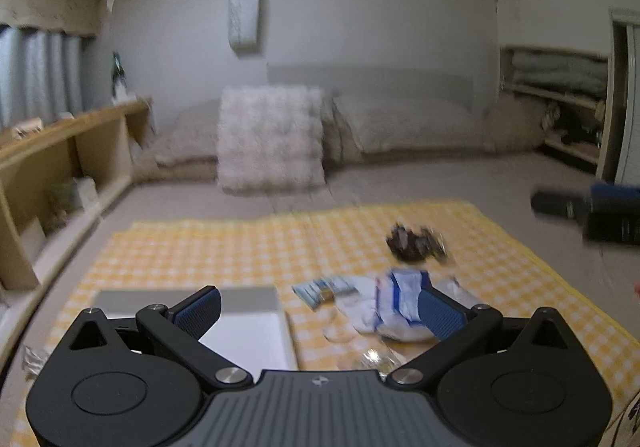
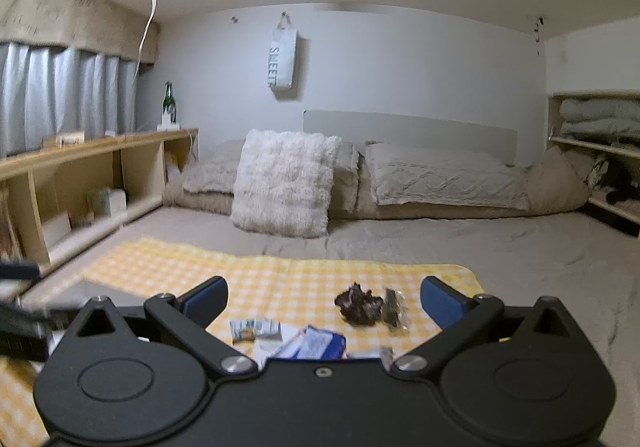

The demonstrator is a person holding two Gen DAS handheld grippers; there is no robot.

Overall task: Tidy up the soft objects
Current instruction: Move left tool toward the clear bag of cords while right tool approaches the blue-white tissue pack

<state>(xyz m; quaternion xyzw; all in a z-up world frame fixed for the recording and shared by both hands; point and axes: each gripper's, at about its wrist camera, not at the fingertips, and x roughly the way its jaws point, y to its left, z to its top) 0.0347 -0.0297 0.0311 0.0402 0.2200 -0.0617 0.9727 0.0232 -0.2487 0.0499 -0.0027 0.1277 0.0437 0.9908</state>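
On a yellow checked cloth (image 1: 224,247) (image 2: 280,279) spread over the bed lie several soft items. A dark crumpled bundle (image 1: 412,243) (image 2: 360,307) lies toward the far side. A white and blue packet (image 1: 400,303) (image 2: 316,345) and a small striped pack (image 1: 320,289) (image 2: 256,329) lie nearer. My left gripper (image 1: 320,311) hovers open above the cloth, the white and blue packet by its right finger. My right gripper (image 2: 322,299) is open too, above the packets. The right gripper (image 1: 588,211) shows blurred at the right edge of the left wrist view.
A flat grey and white box (image 1: 240,323) (image 2: 76,293) sits on the cloth at the left. A fluffy white cushion (image 2: 286,187) and pillows (image 2: 440,175) line the headboard. Wooden shelves (image 2: 80,183) run along the left; shelves with folded bedding (image 2: 600,119) are at the right.
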